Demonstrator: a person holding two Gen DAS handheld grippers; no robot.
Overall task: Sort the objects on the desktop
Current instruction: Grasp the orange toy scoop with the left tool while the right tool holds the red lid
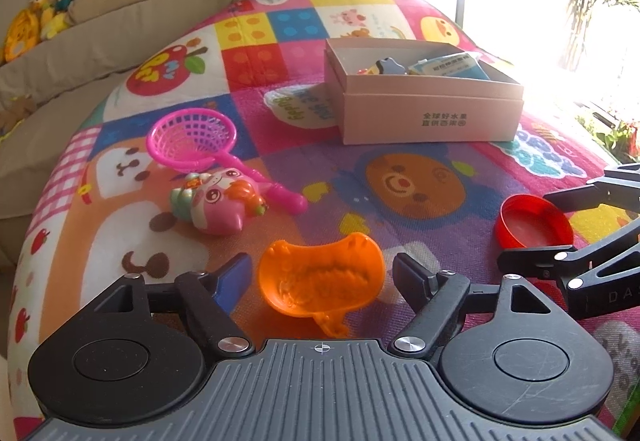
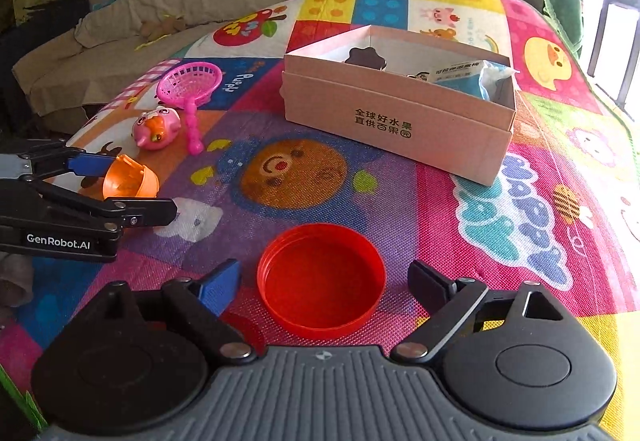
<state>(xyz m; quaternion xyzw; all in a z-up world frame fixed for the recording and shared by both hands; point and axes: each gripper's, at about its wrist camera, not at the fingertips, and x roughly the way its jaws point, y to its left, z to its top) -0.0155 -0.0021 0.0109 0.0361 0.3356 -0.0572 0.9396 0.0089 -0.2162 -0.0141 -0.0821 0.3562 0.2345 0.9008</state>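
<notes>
1. The left gripper (image 1: pixel 322 277) stands open around the orange toy scoop (image 1: pixel 320 275), which lies on the play mat (image 1: pixel 440 249) between the two pads; a gap shows on each side, so nothing is held.
2. The right gripper (image 2: pixel 322 283) is likewise open, its jaws straddling the red lid (image 2: pixel 322 279), which rests rim-up on the mat with clear space at both pads.
3. The step in hand looks like a paired pickup, each tool lined up on its own piece; the next move calls for closing squarely on the rims without tipping them.
4. Farther left lie the pink fish toy (image 1: pixel 218 201) and, just behind it, the pink net (image 1: pixel 192 139), both unsorted.
5. Beyond sits the cardboard box (image 1: pixel 432 113), already holding a few items, the likely destination.
</notes>
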